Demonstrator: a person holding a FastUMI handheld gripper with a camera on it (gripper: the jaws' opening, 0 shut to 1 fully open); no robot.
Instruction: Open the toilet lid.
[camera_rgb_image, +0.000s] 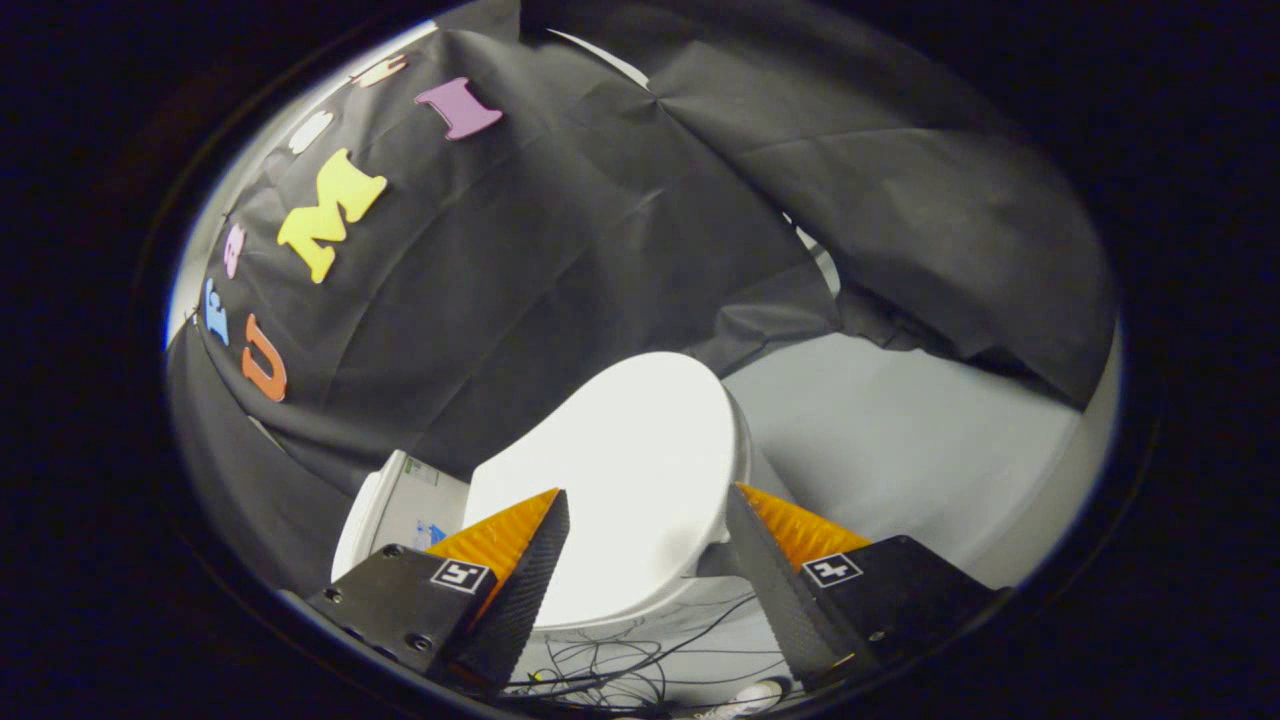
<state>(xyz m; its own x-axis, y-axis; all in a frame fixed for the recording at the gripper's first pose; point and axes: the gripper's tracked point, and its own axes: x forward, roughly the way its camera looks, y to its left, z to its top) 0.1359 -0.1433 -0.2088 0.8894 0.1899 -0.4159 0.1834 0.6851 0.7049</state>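
Just ahead of hand-held gripper (648, 490), fingers wide apart & empty: closed toilet lid (630, 470).

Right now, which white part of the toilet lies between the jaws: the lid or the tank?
The closed lid: its flat oval lies between the open gripper. The tank sits beyond the left finger.

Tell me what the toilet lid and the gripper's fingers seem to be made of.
Toilet lid: probably glossy white plastic, smooth with a soft sheen. It lies closed between the open gripper. Fingers: black finely textured faces, perhaps rubber, with ridged orange plastic-looking backs.
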